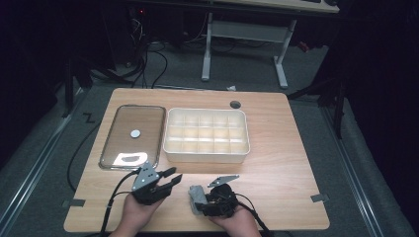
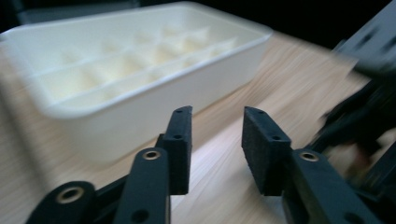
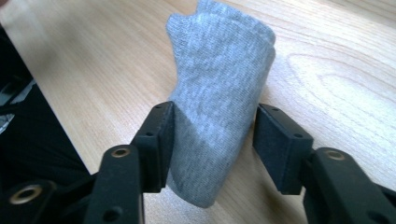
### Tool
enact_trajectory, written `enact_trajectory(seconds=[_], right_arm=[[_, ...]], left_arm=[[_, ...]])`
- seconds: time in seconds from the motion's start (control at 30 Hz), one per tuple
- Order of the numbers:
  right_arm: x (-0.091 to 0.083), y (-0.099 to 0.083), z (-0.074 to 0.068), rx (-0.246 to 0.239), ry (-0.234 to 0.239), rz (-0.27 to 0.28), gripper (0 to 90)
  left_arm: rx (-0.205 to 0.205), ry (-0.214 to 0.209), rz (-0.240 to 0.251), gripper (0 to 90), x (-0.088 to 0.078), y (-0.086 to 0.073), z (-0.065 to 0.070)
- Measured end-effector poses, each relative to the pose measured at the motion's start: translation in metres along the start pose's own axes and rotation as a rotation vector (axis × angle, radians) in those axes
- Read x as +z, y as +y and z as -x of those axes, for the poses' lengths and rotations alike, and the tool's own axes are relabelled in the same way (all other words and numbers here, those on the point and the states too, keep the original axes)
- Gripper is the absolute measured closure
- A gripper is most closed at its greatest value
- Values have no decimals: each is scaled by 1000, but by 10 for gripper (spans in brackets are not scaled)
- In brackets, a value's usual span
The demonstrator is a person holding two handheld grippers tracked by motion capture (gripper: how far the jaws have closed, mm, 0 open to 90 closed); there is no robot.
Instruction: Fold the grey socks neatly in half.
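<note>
A folded grey sock (image 3: 219, 70) stands upright between the jaws of my right gripper (image 3: 212, 109), which is shut on it near the table's front edge. From above, the sock (image 1: 196, 197) sticks out to the left of the right gripper (image 1: 201, 201). To its left my left gripper (image 1: 173, 175) is held a little above the table, open, with nothing between its jaws. In the left gripper view the left gripper (image 2: 217, 116) points toward the white compartment box (image 2: 140, 112), and the blurred right gripper (image 2: 364, 116) is at the right edge.
The white box (image 1: 206, 154) with several empty compartments sits mid-table. A clear flat lid (image 1: 111, 143) with a small white disc (image 1: 135, 133) lies to its left. A round cable hole (image 1: 235, 104) is at the far edge. Bare wood lies to the right.
</note>
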State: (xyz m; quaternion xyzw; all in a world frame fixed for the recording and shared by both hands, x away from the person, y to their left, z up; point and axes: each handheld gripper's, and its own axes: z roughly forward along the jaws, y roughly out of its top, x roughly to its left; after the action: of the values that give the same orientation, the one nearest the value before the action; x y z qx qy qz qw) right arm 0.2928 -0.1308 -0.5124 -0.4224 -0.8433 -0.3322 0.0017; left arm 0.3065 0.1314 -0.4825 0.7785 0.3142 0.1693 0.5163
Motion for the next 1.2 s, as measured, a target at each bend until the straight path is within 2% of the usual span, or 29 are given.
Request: enact_trajectory(seconds=[0.1,0.13,0.17,0.23,0.3,0.4,0.53,0.6,0.67,0.77,0.9,1.0,1.2], right_arm=[[0,1,-1,-2,10,-6,521],[1,1,0,-11,15,-10,524],[1,1,0,-13,20,-9,526],[2,2,0,-9,32,-17,534],[3,4,0,-9,45,-21,550],[4,6,1,-5,61,-33,571],[4,7,2,-11,90,-37,638],[3,8,1,-29,90,-39,675],[3,9,-2,-66,72,-33,693],[0,11,-5,-92,52,-33,699],[-3,15,-3,-99,26,-34,699],[-9,21,1,-97,1,-39,699],[-21,26,8,-111,-50,-59,699]], left_arm=[[48,140,-118,591,-16,-35,-13],[45,161,-149,590,-18,-42,-17],[25,180,-191,590,-19,-51,-24],[1,187,-217,566,-18,-55,-31],[-5,197,-200,550,-17,-54,-35],[-1,198,-197,511,-16,-55,-34],[-19,194,-197,468,-16,-56,-33],[-26,193,-183,453,-16,-55,-33],[-22,190,-184,450,-15,-55,-33],[-18,184,-189,448,-14,-56,-33],[-14,178,-184,448,-15,-56,-33],[-30,169,-175,448,-16,-56,-32],[-21,164,-179,448,-15,-56,-29]])
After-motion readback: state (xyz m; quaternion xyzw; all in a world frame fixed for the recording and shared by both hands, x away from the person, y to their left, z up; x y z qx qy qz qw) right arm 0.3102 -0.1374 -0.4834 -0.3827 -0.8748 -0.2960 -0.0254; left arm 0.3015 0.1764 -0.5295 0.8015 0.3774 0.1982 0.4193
